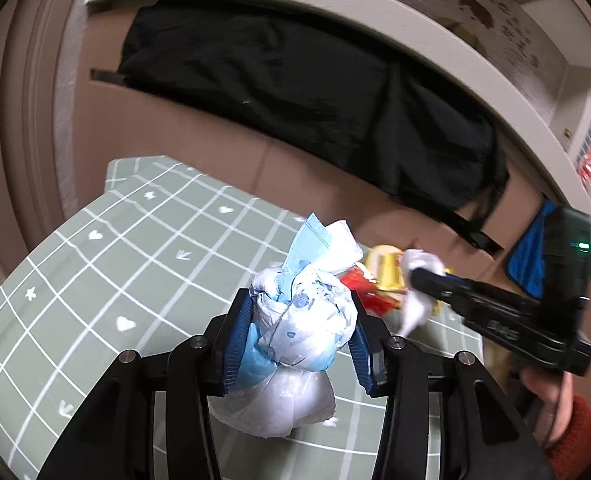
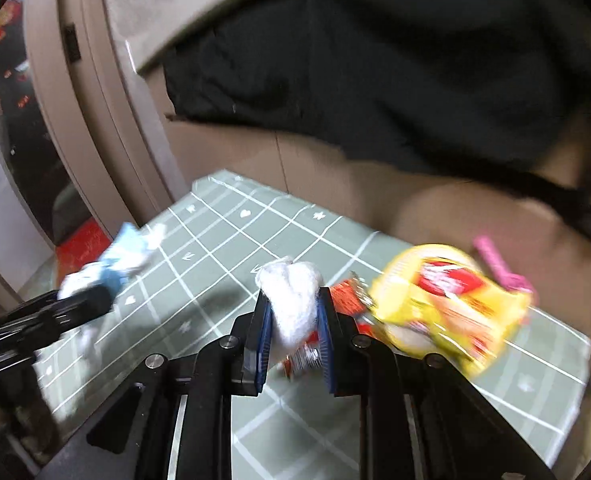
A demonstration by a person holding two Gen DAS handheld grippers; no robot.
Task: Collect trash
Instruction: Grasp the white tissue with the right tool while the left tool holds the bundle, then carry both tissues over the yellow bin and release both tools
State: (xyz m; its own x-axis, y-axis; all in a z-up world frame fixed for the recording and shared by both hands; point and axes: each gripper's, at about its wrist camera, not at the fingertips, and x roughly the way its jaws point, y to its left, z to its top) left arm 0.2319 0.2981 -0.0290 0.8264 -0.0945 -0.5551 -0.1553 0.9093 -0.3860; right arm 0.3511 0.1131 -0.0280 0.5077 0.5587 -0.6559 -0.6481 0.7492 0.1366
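Left gripper (image 1: 301,322) first: its blue-padded jaws are clamped on a knotted white-and-blue plastic bag (image 1: 301,320), pads pressing its sides, the bag's bulging lower half sagging below the fingers and its twisted top sticking up past the tips. The bag sits over the green grid-patterned tablecloth (image 1: 107,280); whether its bottom touches the cloth, I cannot tell.

Over to the right gripper (image 2: 293,312): the jaws are pinched on a crumpled white tissue (image 2: 291,300), pads squeezing it from both sides, the wad puffing out above the fingertips. From the left wrist view that same gripper reaches in from the right, the tissue dangling at its tip, a hand (image 1: 547,396) in an orange-red sleeve (image 1: 579,436) gripping the handle.

Outward now. Just right of the tissue lies a red snack wrapper (image 2: 345,300), partly behind the right finger, and next to it a yellow snack packet (image 2: 443,304), blurred. Behind the packet, something pink (image 2: 495,264) at the table's far edge, too smeared to identify. Far side of the table: a brown cardboard box (image 1: 199,136) with black cloth (image 1: 303,92) draped over its top. To the left, a beige door frame (image 2: 83,120).
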